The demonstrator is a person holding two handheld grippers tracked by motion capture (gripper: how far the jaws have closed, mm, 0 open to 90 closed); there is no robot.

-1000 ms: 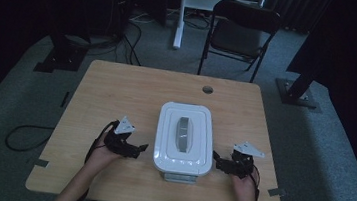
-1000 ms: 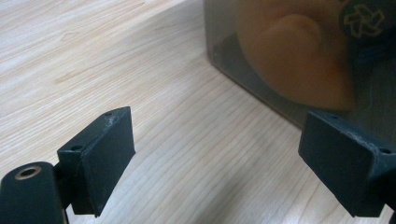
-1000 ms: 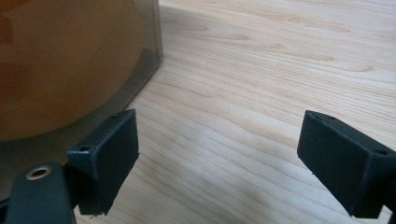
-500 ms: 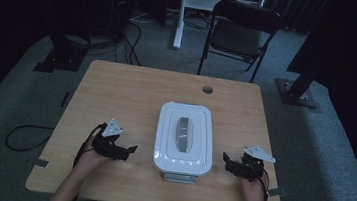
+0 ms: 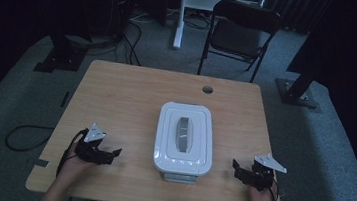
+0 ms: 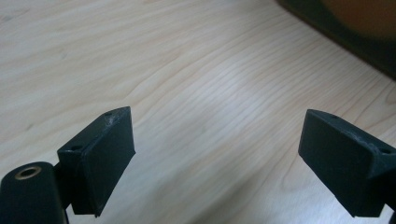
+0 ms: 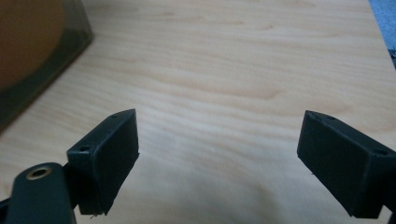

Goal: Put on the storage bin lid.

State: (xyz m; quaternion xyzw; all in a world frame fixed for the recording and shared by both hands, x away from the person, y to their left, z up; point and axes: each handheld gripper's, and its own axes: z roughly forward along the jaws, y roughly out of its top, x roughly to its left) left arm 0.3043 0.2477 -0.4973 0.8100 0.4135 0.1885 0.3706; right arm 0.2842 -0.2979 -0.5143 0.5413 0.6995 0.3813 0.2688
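Both hands rest low at the table's (image 5: 132, 90) near edge, left gripper (image 5: 113, 155) and right gripper (image 5: 237, 169) spread wide and empty, flanking a white lidded container (image 5: 184, 137) with a grey handle.

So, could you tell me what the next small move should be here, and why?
Probably bring both grippers inward to the white lidded box: the left gripper and right gripper sit apart from it on either side, jaws open and empty.

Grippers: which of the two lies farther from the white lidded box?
The left gripper; more bare table separates it from the box than the right gripper.
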